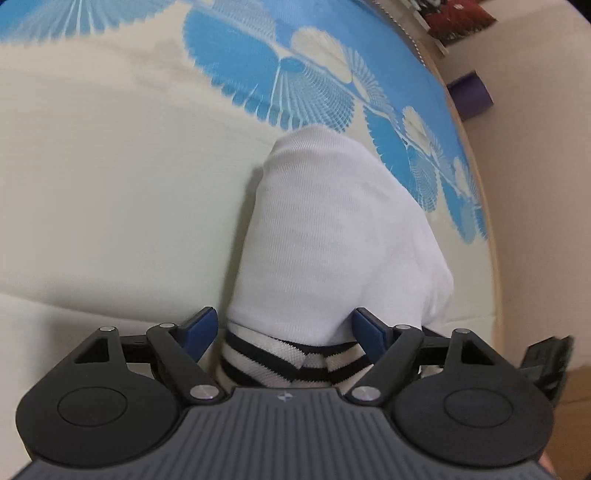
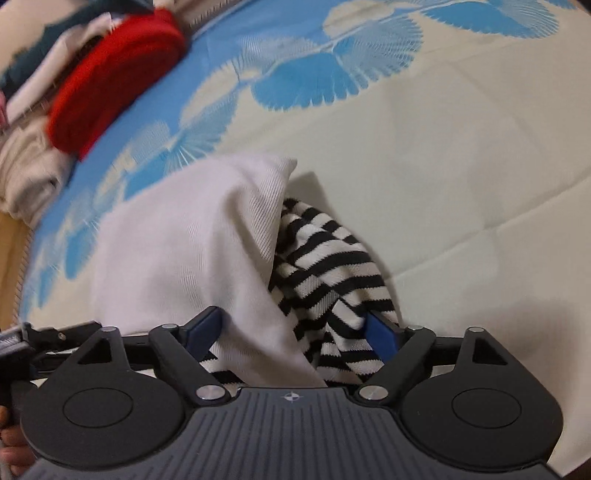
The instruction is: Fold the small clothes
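A small white garment (image 1: 332, 236) with a black-and-white striped part (image 1: 295, 362) lies on a cream and blue patterned sheet (image 1: 110, 184). My left gripper (image 1: 284, 328) has its blue fingers wide apart on either side of the striped end; the cloth runs between them. In the right wrist view the same white cloth (image 2: 184, 251) and striped part (image 2: 325, 266) run up between the fingers of my right gripper (image 2: 295, 328), which also stand wide apart around the bunched fabric. The fingertips are hidden by cloth.
A red garment (image 2: 110, 81) and a pile of other clothes (image 2: 29, 173) lie at the sheet's far left edge. A purple object (image 1: 471, 94) and a dark red picture (image 1: 458, 18) are beyond the sheet's right edge. The other gripper shows at the left edge (image 2: 22, 343).
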Tool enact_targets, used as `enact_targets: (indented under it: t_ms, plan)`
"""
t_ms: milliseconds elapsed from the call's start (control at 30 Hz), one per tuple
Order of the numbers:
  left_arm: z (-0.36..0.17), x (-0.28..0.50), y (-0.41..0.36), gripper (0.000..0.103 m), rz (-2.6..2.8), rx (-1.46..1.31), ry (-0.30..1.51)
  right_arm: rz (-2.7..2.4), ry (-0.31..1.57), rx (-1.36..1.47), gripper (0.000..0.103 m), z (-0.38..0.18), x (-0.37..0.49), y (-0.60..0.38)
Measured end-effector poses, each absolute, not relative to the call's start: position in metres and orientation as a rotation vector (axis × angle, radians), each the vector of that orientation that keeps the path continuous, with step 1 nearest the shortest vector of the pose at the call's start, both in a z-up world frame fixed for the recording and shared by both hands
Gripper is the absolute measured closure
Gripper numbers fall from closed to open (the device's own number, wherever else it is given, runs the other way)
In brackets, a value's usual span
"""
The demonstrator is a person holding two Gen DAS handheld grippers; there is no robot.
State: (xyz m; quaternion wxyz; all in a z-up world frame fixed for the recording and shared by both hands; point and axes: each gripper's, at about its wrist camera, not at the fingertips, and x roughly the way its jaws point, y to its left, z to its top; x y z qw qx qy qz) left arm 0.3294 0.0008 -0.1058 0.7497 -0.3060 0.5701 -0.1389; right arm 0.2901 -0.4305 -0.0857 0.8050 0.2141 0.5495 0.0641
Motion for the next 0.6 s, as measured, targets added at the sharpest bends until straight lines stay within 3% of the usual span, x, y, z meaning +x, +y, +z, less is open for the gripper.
enact_targets:
  t_ms: [67, 133, 200, 267, 300, 400, 600]
  plan:
    - [-0.117, 0.334, -0.003, 0.019, -0.329, -0.715, 1.248, 0.141, 1.185, 0.46, 0.016, -0.09, 0.295, -0.428]
    - [-0.128, 0.339, -0.006, 0.019, -0.328, -0.752, 1.266, 0.148, 1.186, 0.475, 0.027, -0.094, 0.299, -0.425]
    - [-0.133, 0.344, -0.009, 0.019, -0.347, -0.761, 1.253, 0.181, 1.185, 0.506, 0.055, -0.09, 0.297, -0.426]
    - [-0.136, 0.345, -0.014, 0.019, -0.356, -0.759, 1.241, 0.196, 1.173, 0.513, 0.068, -0.086, 0.298, -0.424]
    - [-0.134, 0.344, -0.014, 0.026, -0.358, -0.745, 1.231, 0.199, 1.169, 0.516, 0.072, -0.085, 0.298, -0.423]
    - [-0.119, 0.344, -0.016, 0.062, -0.392, -0.695, 1.191, 0.194, 1.148, 0.544, 0.079, -0.08, 0.298, -0.426]
    - [-0.053, 0.337, 0.016, 0.067, -0.416, -0.552, 0.977, 0.253, 1.025, 0.618, 0.084, -0.058, 0.302, -0.419]
